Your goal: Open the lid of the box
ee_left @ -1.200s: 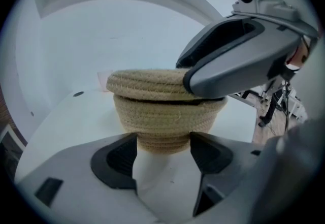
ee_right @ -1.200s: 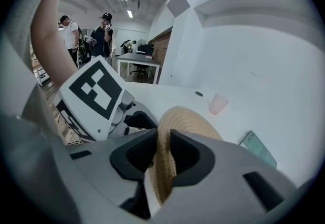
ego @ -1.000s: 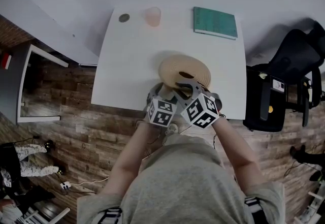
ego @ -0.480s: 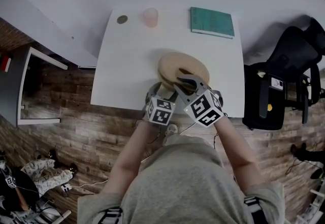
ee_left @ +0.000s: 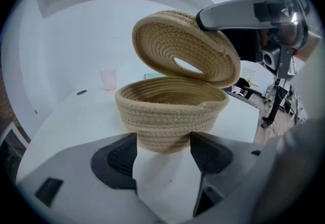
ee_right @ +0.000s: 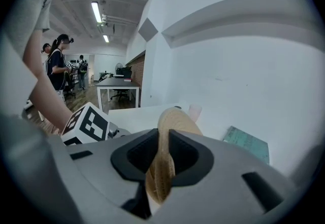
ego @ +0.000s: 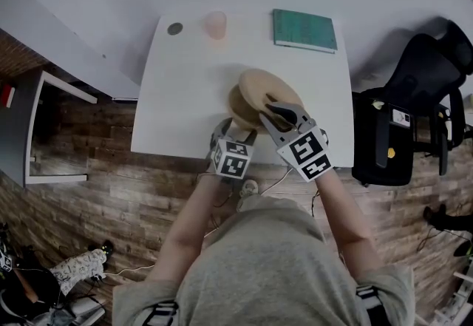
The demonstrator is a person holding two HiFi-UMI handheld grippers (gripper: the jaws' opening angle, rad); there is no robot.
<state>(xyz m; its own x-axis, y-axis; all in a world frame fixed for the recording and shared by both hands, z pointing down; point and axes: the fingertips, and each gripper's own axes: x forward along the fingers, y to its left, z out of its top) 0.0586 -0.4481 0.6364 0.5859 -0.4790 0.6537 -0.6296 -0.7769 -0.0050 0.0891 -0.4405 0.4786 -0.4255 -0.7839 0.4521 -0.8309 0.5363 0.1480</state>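
A round woven rope box [ee_left: 170,111] stands on the white table [ego: 185,95] with its hollow inside showing. Its flat woven lid [ee_left: 185,48] hangs tilted above it, raised on the right side. My right gripper [ee_right: 161,154] is shut on the lid's rim [ee_right: 162,167], which stands edge-on between the pads. From the head view the lid [ego: 259,92] covers most of the box [ego: 238,116], with the right gripper [ego: 279,114] at its near right edge. My left gripper [ee_left: 163,139] is open, its tips on either side of the box's near foot; I cannot tell whether they touch it.
At the table's far edge are a pink cup [ego: 216,24], a small dark disc [ego: 174,29] and a green book [ego: 304,30]. A black office chair [ego: 414,117] stands right of the table. People and desks show far off in the right gripper view.
The lid has gone from lying flat on the box to tilting up, lifted at its near right edge by my right gripper. The left gripper has stayed at the box's near side.
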